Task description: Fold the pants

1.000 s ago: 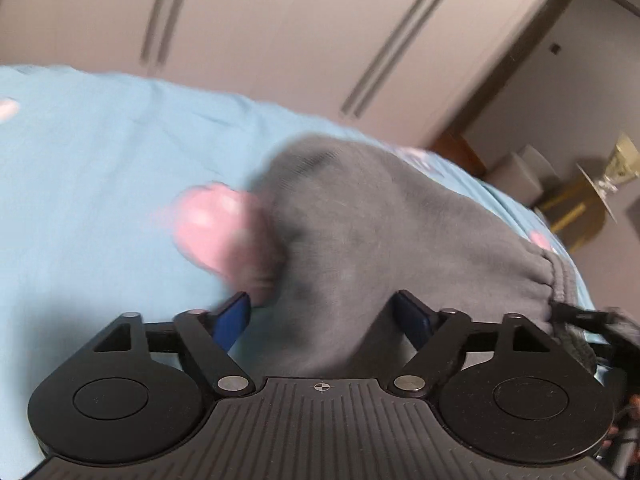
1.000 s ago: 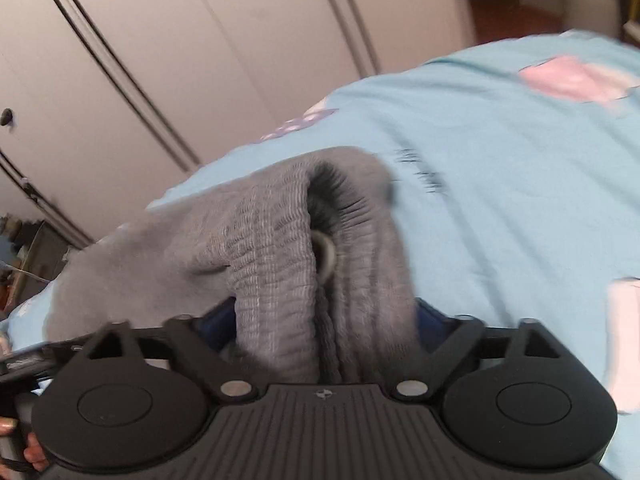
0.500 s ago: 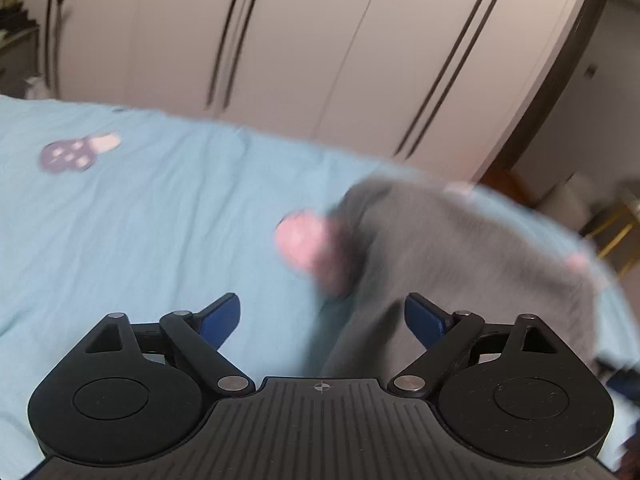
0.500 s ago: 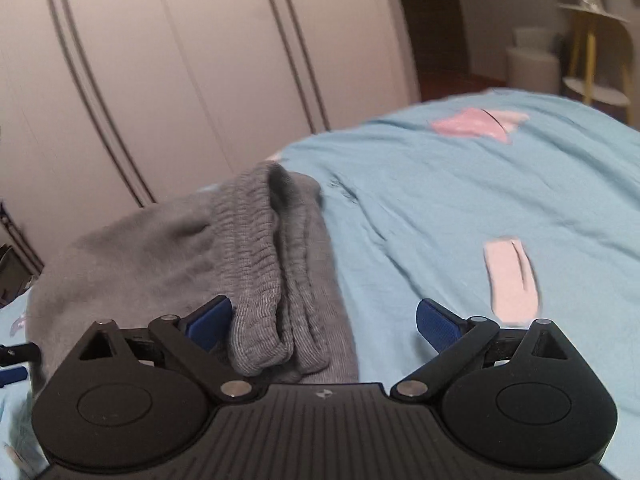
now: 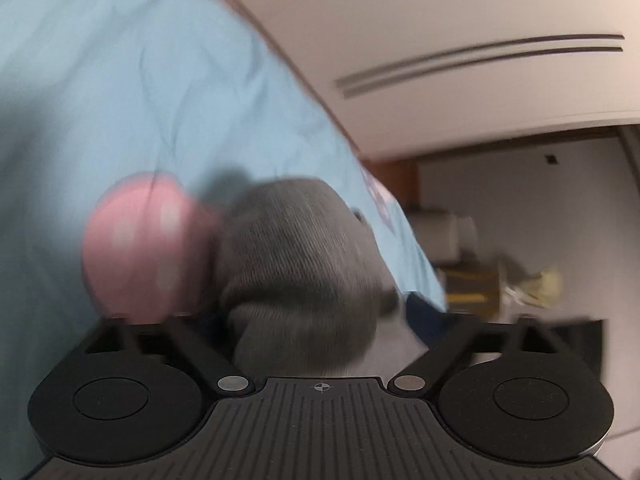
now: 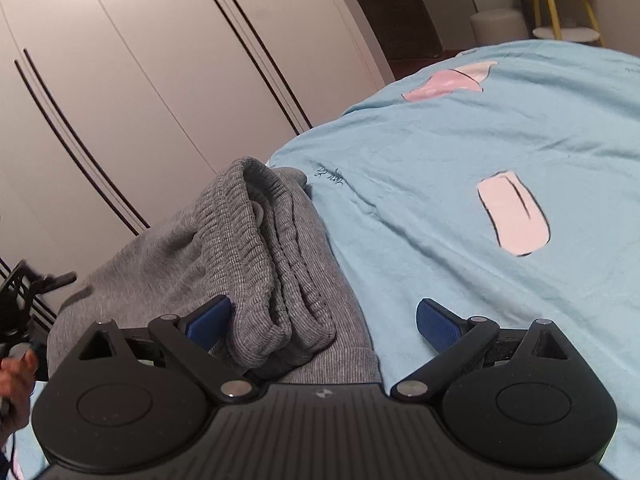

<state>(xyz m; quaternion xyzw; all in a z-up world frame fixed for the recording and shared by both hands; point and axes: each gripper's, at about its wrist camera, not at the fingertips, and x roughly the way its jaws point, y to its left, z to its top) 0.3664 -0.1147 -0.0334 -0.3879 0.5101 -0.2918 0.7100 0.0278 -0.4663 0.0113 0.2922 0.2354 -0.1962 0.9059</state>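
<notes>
The right gripper [image 6: 320,322] stands wide open, holding nothing; the folded ribbed waistband of the grey pants [image 6: 256,264] lies between its fingers, close by the left pad. The pants rest on a light blue bedsheet [image 6: 460,168] printed with pink patches, near its left edge. In the blurred left view, the left gripper [image 5: 308,320] has just been closing with a bunched end of the pants between its fingers; whether it grips cannot be told. White wardrobe doors [image 6: 152,64] stand beyond.
</notes>
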